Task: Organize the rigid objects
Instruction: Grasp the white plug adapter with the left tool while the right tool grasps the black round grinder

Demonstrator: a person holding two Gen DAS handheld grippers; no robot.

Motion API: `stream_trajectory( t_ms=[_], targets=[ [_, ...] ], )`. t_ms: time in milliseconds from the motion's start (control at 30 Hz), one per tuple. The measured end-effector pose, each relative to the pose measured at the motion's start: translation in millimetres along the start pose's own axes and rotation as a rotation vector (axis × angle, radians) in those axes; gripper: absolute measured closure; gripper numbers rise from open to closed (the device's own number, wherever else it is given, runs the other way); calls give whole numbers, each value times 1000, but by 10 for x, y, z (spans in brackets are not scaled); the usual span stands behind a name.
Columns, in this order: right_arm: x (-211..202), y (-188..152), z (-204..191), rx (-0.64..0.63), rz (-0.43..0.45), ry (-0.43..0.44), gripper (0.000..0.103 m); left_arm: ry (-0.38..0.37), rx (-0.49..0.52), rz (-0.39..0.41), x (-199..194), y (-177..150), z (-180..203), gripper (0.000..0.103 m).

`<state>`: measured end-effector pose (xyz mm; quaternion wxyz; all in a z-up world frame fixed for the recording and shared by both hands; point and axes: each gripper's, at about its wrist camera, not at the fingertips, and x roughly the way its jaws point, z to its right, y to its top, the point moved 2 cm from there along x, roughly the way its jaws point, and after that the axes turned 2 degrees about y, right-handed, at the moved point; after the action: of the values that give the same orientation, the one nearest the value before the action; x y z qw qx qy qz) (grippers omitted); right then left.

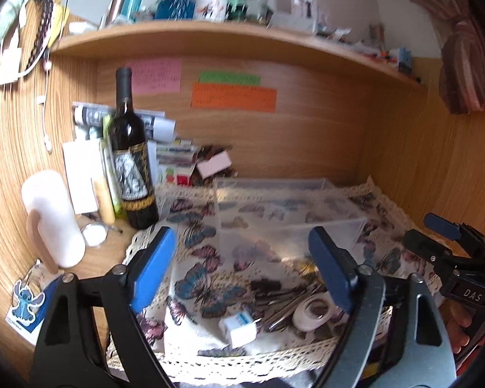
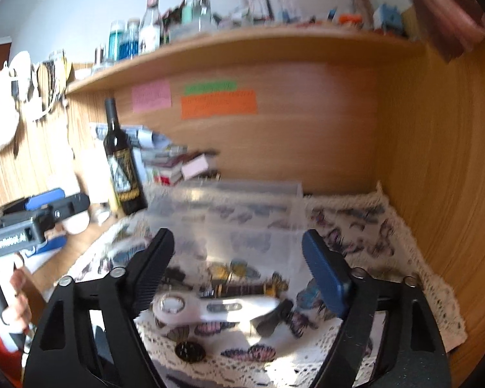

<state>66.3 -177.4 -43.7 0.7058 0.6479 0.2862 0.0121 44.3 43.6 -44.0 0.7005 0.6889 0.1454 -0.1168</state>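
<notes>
My left gripper (image 1: 242, 255) is open and empty above the butterfly cloth (image 1: 207, 278). Below it lie a white tape roll (image 1: 313, 313), a small white box (image 1: 239, 325), dark pens (image 1: 281, 307) and a black clip (image 1: 265, 286). A clear plastic box (image 1: 287, 213) stands behind them. My right gripper (image 2: 239, 258) is open and empty above a white tool (image 2: 216, 310), a dark striped pen (image 2: 242, 289), a black clip (image 2: 274, 318) and a round black disc (image 2: 189, 351). The clear box (image 2: 229, 207) shows blurred behind.
A wine bottle (image 1: 131, 158) stands at the back left beside papers and a white cylinder (image 1: 53, 218). The right gripper (image 1: 452, 252) shows at the right edge of the left wrist view. A wooden shelf (image 1: 226, 37) with bottles hangs overhead. Wooden walls close in the back and right.
</notes>
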Motion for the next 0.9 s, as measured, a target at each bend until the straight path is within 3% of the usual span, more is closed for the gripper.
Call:
stream_trajectory(
  t_ms=[133, 333, 633, 800, 900],
  targets=[
    [152, -162, -41, 4, -81, 42, 44, 7, 14, -97, 112, -176, -53, 33],
    [295, -387, -146, 2, -176, 109, 47, -12, 24, -248, 273, -481, -69, 42],
    [483, -761, -252, -12, -321, 173, 48, -28, -18, -352, 486, -856, -85, 42],
    [545, -906, -296, -33, -374, 192, 63, -56, -51, -376, 564, -975, -90, 45],
    [582, -954, -294, -29, -397, 203, 72, -60, -58, -398, 634, -1025, -81, 53]
  ],
)
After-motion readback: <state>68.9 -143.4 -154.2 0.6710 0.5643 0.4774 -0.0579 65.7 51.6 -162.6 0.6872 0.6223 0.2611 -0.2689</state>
